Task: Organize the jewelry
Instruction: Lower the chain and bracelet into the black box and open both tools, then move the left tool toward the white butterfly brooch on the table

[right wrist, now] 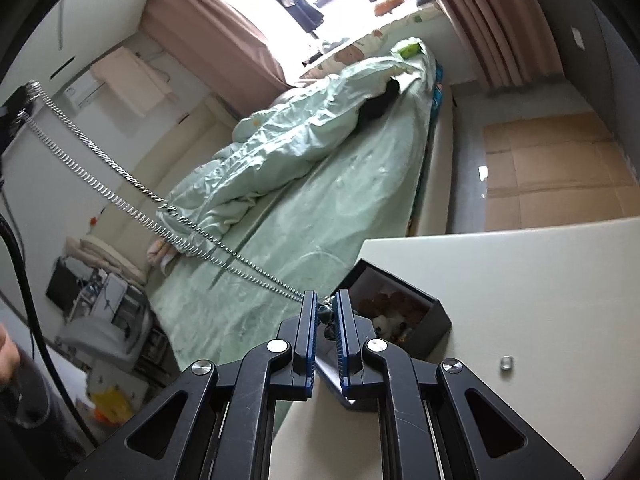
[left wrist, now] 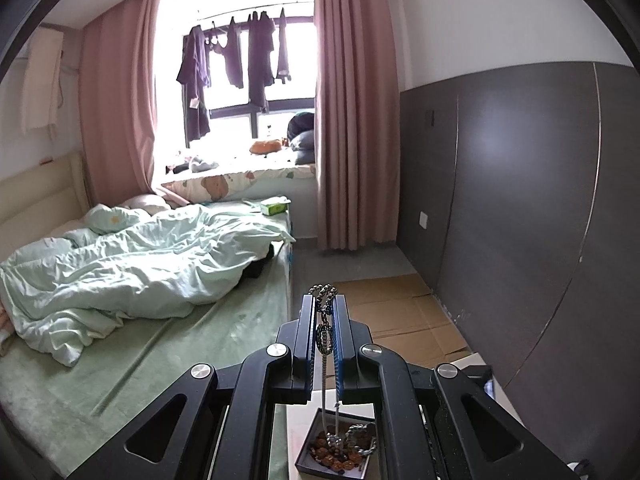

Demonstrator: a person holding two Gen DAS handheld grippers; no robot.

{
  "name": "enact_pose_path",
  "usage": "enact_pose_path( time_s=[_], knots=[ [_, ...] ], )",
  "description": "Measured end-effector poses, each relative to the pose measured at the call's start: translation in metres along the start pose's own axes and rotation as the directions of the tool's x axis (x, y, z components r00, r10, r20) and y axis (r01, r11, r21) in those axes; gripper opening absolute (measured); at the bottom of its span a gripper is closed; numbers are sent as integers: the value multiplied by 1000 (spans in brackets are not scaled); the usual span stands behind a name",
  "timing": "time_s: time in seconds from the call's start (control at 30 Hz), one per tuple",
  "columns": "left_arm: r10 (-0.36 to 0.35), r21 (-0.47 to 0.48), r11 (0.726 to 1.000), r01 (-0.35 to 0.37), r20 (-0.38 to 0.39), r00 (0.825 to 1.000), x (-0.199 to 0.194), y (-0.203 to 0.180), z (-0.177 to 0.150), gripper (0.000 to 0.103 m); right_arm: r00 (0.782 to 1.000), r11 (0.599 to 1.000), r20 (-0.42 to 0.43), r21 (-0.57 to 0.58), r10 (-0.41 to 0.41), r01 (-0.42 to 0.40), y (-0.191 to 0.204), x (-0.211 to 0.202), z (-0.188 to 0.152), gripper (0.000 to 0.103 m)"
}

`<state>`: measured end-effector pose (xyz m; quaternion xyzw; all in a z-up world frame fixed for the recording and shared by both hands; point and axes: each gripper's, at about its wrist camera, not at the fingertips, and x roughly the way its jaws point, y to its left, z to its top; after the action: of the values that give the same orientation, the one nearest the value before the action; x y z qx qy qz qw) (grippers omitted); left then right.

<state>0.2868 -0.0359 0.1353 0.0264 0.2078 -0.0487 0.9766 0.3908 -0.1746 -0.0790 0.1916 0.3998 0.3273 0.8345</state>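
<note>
A silver necklace is stretched between both grippers. My left gripper (left wrist: 324,300) is shut on its beaded end (left wrist: 323,292), held high; the chain (left wrist: 322,372) hangs down into a small dark open box (left wrist: 308,465) of amber beads and bracelets on a white table. My right gripper (right wrist: 327,308) is shut on the other end near the box (right wrist: 436,322). The twisted chain (right wrist: 120,196) runs taut from it up to the far left.
A small silver ring (right wrist: 506,362) lies on the white table (right wrist: 540,280) right of the box. A bed with a pale green duvet (left wrist: 132,264) is to the left. Flattened cardboard (left wrist: 404,312) covers the floor by a grey wall.
</note>
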Motion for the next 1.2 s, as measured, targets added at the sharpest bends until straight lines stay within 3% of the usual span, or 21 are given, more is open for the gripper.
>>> enact_pose_path(
  time_s=[0.07,0.13,0.23,0.53,0.67,0.83,1.03,1.2],
  knots=[
    [-5,-3,1000,5,-12,1000,7,0,-2,7,997,998,-54,39,-55,58,-9,17,0,11],
    [-11,-2,1000,11,-18,1000,10,-1,-3,7,995,995,-86,82,-57,64,-17,25,-2,13],
    [-19,1,1000,19,-24,1000,16,-4,-4,7,995,993,-75,93,-71,78,-22,19,0,31],
    [-46,-21,999,45,-47,998,32,-12,-10,7,992,979,-39,156,-123,128,-53,-21,2,32],
    [-76,-52,996,72,-95,993,43,-15,-17,8,987,973,-37,166,-158,162,-67,-38,0,32],
    [-44,-4,999,45,-243,969,73,-29,-40,10,983,966,-30,182,-181,183,-81,-56,-3,32],
    [-46,-21,999,41,-311,949,91,-33,-69,10,982,962,-14,198,-189,188,-95,-77,-4,32],
    [-85,-24,996,81,-367,926,103,-50,-92,10,979,955,-27,214,-204,205,-106,-83,-7,32]
  ],
)
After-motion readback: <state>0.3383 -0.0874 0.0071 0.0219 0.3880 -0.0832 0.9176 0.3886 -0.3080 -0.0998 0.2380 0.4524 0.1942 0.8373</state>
